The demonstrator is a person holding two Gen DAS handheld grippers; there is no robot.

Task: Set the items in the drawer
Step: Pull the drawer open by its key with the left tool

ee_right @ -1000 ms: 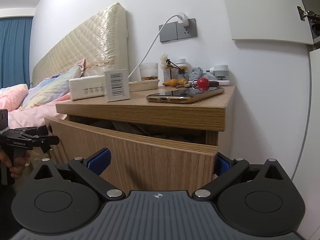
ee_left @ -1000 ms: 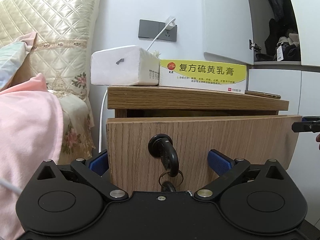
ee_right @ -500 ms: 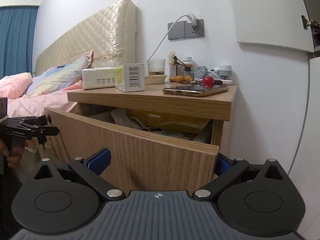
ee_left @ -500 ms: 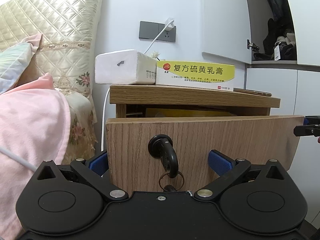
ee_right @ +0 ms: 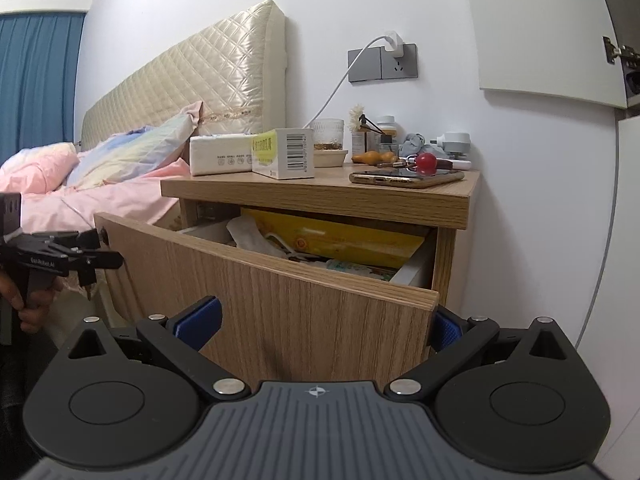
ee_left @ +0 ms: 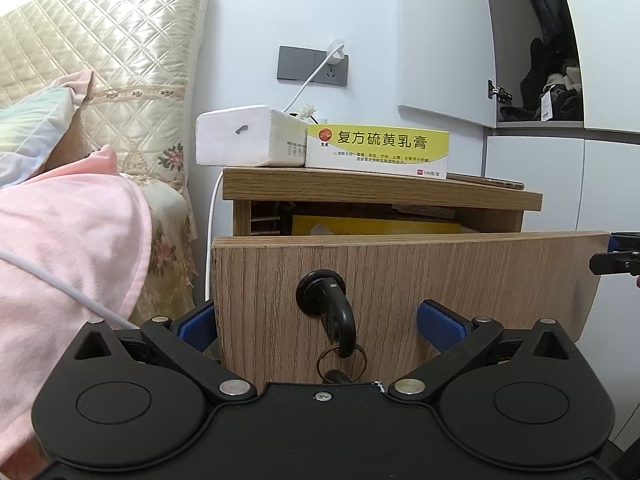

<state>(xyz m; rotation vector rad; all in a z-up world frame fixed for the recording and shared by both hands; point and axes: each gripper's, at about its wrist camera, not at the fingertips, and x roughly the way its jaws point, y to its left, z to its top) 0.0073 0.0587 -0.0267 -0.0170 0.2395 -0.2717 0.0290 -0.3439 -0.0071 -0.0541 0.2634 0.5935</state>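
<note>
White walls [ee_right: 500, 20], quilted headboard [ee_right: 208, 64], perhaps blue curtains [ee_right: 36, 80].

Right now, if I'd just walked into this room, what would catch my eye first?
Probably the wooden drawer of the bedside table, pulled open and crammed with papers and a yellow packet. On the tabletop above, a yellow-and-white medicine box stands beside a white tissue pack, with a gold phone toward the right edge. A black key hangs in the drawer's lock.

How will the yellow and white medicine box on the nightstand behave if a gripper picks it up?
The medicine box looks like thin cardboard, so it is probably light and may dent under a hard squeeze. It stands on a long narrow side, so a push near its top could tip it. Its flat faces should give the pads a steady hold.
</note>
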